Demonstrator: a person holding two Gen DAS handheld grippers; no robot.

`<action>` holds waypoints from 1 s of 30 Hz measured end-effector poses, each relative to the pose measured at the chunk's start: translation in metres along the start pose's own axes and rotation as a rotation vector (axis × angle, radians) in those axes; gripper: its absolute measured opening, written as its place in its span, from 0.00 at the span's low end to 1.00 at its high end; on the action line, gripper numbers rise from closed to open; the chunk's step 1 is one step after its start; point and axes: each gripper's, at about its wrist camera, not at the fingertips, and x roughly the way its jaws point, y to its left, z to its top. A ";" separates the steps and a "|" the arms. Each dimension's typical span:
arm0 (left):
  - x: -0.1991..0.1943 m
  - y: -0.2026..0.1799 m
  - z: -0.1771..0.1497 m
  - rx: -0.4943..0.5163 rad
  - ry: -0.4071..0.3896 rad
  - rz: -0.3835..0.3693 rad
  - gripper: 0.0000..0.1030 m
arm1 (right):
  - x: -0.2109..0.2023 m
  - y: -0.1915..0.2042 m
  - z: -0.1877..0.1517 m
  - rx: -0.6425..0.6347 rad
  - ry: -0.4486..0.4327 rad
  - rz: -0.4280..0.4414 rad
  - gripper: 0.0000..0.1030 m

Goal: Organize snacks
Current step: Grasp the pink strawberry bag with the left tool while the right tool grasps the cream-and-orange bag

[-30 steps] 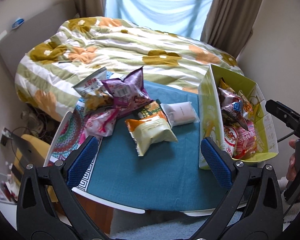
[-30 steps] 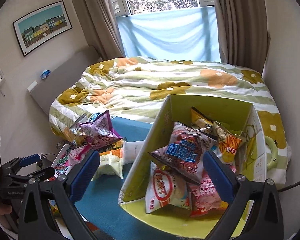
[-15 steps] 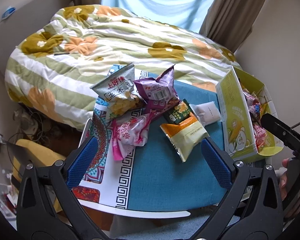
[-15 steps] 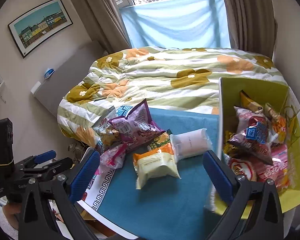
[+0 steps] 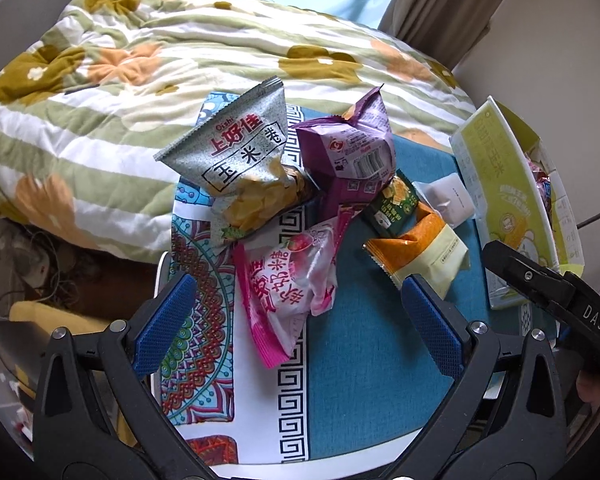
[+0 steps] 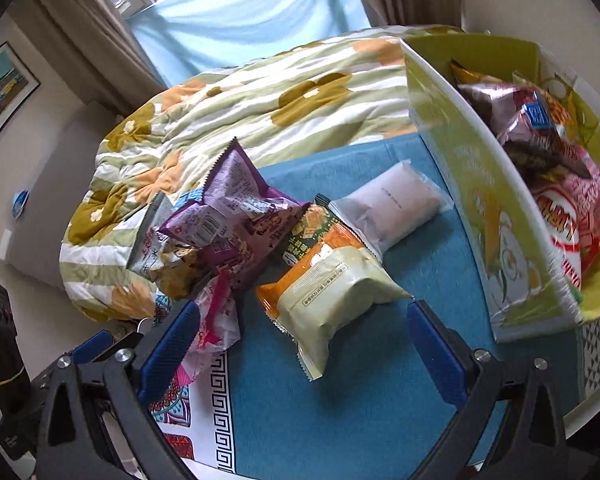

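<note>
Both grippers hover over the snack-strewn tabletop (image 5: 360,380), jaws released and empty.

The left gripper (image 5: 296,320) has the pink packet (image 5: 288,280) lying between its jaws; the grey bag (image 5: 240,160) and purple bag (image 5: 352,148) lie beyond. The right gripper (image 6: 304,344) has the orange-and-cream packet (image 6: 328,292) between its jaws, the white pouch (image 6: 396,204) beyond, and the yellow-green box (image 6: 480,200) holding snacks to the right.
</note>
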 end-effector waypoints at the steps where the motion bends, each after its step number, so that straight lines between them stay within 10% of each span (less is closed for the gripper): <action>1: 0.007 0.002 0.001 -0.003 0.009 -0.008 0.99 | 0.007 -0.001 -0.002 0.031 0.005 -0.007 0.99; 15: 0.081 0.013 -0.004 0.031 0.137 -0.037 0.74 | 0.062 -0.012 -0.007 0.184 0.024 -0.099 0.99; 30: 0.077 0.005 -0.007 0.110 0.161 -0.044 0.55 | 0.090 -0.017 0.004 0.254 0.024 -0.160 0.98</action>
